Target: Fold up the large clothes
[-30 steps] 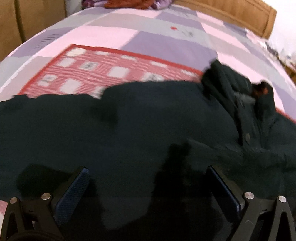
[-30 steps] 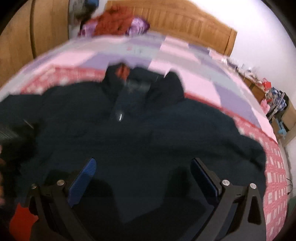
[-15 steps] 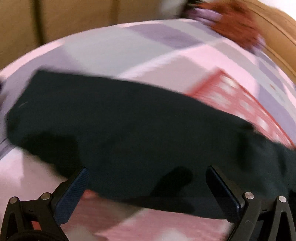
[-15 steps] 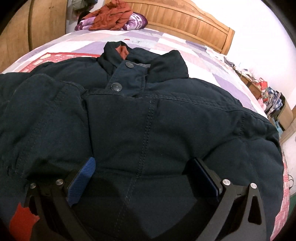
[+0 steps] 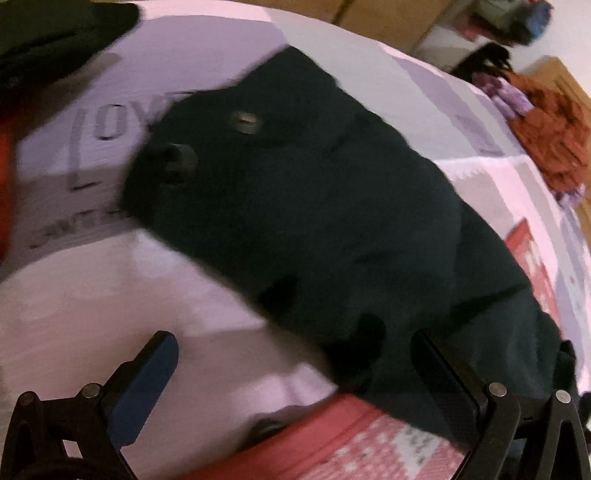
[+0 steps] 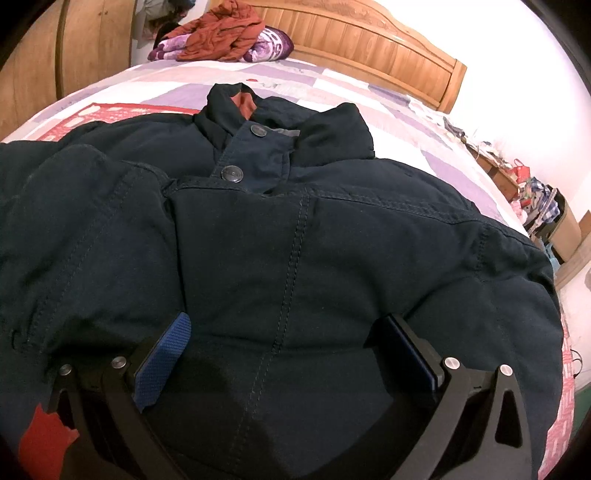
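A large dark navy jacket (image 6: 295, 258) lies front up on the bed, collar (image 6: 280, 122) at the far end, snap buttons down its placket. My right gripper (image 6: 288, 343) is open, low over the jacket's chest, fingers astride the centre seam. In the left wrist view one sleeve (image 5: 332, 229) of the jacket stretches across the bedspread, its cuff with a snap (image 5: 245, 122) at the upper left. My left gripper (image 5: 291, 354) is open just above the sleeve's near edge, holding nothing.
The bed has a pink, purple and grey patchwork spread (image 5: 110, 295) with a red patterned patch (image 6: 122, 110). A rust-coloured garment and purple cloth (image 6: 221, 33) lie by the wooden headboard (image 6: 369, 48). Wooden wardrobe at left (image 6: 74, 48). Clutter on the floor at right (image 6: 535, 199).
The left gripper has swung left, from over the jacket body out along the sleeve to its cuff. The right gripper came down close over the jacket's chest and now holds still.
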Action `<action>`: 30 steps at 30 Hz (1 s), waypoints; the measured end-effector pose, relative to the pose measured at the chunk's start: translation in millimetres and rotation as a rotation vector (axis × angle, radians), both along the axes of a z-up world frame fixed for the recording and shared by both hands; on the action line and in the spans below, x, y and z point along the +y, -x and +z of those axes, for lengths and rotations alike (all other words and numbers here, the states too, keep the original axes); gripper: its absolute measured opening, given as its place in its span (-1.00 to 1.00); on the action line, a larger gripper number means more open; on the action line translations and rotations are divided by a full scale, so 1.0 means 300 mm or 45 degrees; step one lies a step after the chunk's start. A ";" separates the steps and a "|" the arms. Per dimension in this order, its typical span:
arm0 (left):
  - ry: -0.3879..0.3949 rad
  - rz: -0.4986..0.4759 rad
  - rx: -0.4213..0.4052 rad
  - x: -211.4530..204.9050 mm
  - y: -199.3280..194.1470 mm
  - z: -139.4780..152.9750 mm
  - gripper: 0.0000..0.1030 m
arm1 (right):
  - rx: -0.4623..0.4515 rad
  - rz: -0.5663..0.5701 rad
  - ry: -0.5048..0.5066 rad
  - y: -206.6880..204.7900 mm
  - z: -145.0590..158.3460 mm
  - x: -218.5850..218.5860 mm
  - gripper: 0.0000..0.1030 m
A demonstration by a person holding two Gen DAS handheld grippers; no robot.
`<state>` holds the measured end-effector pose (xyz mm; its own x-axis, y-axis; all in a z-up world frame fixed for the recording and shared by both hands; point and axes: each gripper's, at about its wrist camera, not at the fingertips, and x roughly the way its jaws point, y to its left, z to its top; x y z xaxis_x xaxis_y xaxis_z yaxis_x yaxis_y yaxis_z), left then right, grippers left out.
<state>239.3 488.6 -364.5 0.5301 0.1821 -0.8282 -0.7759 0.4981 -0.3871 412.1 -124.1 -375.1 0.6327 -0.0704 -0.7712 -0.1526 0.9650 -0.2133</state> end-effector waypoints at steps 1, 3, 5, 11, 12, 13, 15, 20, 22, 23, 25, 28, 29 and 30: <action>-0.008 -0.006 0.008 0.001 -0.022 -0.005 1.00 | -0.001 0.000 0.000 0.000 0.000 0.000 1.00; -0.022 -0.013 0.021 0.013 -0.079 -0.016 1.00 | -0.003 0.000 0.000 0.000 0.000 0.001 1.00; -0.029 0.000 0.026 0.039 -0.142 -0.013 0.99 | -0.004 0.000 0.000 -0.001 -0.001 0.001 1.00; -0.005 -0.039 -0.083 0.089 -0.218 0.044 -0.59 | -0.012 -0.002 -0.005 -0.004 -0.003 0.003 1.00; -0.032 -0.057 -0.087 0.081 -0.223 0.064 -0.66 | -0.013 -0.002 -0.005 -0.005 -0.003 0.004 1.00; -0.072 -0.079 -0.088 0.066 -0.230 0.096 -0.69 | -0.015 -0.003 -0.005 -0.006 -0.004 0.005 1.00; -0.123 -0.103 -0.108 0.044 -0.228 0.148 -0.71 | -0.014 -0.002 -0.005 -0.007 -0.004 0.005 1.00; -0.290 -0.230 -0.228 -0.064 -0.274 0.362 -0.72 | -0.014 -0.003 -0.003 -0.007 -0.004 0.006 1.00; -0.328 -0.305 -0.281 -0.126 -0.305 0.448 -0.72 | -0.014 -0.003 0.002 -0.009 -0.005 0.007 1.00; -0.356 -0.365 -0.317 -0.179 -0.336 0.510 -0.72 | -0.014 -0.003 0.005 -0.010 -0.005 0.008 1.00; -0.396 -0.452 -0.363 -0.254 -0.369 0.590 -0.72 | -0.013 -0.003 0.013 -0.012 -0.006 0.011 1.00; -0.466 -0.609 -0.437 -0.424 -0.451 0.722 -0.73 | -0.005 -0.002 0.026 -0.017 -0.005 0.015 1.00; -0.483 -0.672 -0.472 -0.501 -0.480 0.771 -0.73 | 0.002 -0.002 0.028 -0.021 -0.003 0.016 1.00; -0.489 -0.707 -0.491 -0.548 -0.500 0.797 -0.73 | 0.017 -0.002 0.025 -0.026 0.000 0.015 1.00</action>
<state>389.3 324.2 -125.3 0.8653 0.0426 -0.4995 -0.2192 0.9282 -0.3006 420.0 -119.6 -375.1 0.6221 -0.0868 -0.7781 -0.1541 0.9608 -0.2304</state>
